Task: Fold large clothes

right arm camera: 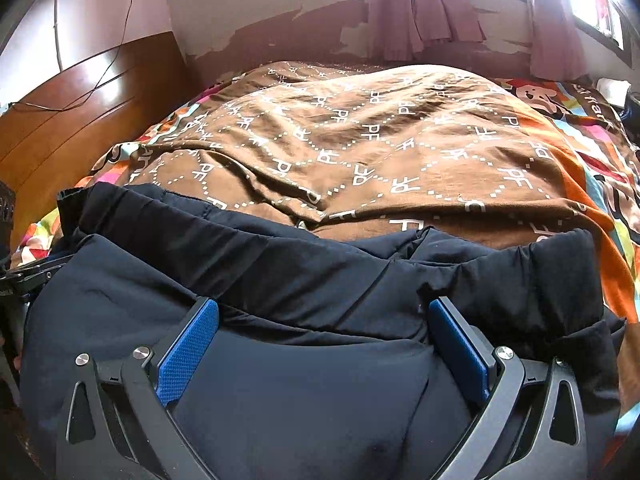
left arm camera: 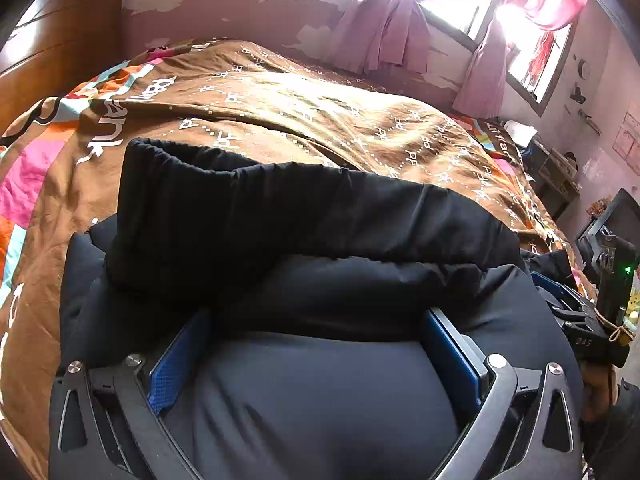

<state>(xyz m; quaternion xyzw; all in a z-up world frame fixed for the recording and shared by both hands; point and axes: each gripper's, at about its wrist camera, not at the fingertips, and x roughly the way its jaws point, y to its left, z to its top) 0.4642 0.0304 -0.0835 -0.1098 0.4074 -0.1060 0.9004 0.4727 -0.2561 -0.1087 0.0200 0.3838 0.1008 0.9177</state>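
Observation:
A large black padded jacket point(left arm camera: 320, 288) lies on the near part of the bed, one sleeve point(left arm camera: 256, 200) folded across its top. My left gripper point(left arm camera: 316, 320) is open, its blue pads point(left arm camera: 176, 360) wide apart with thick jacket fabric bulging between them. In the right wrist view the same jacket point(right arm camera: 280, 280) fills the lower frame. My right gripper point(right arm camera: 324, 316) is open too, its blue pads point(right arm camera: 188, 352) straddling a fold of the jacket. The right gripper also shows at the right edge of the left wrist view point(left arm camera: 600, 304).
The bed has a brown patterned quilt point(right arm camera: 360, 140) with colourful borders. A wooden headboard point(right arm camera: 72, 120) stands at the left. Pink curtains point(left arm camera: 384, 28) hang at bright windows behind the bed. Shelves and a dark screen point(left arm camera: 624, 216) stand at the right.

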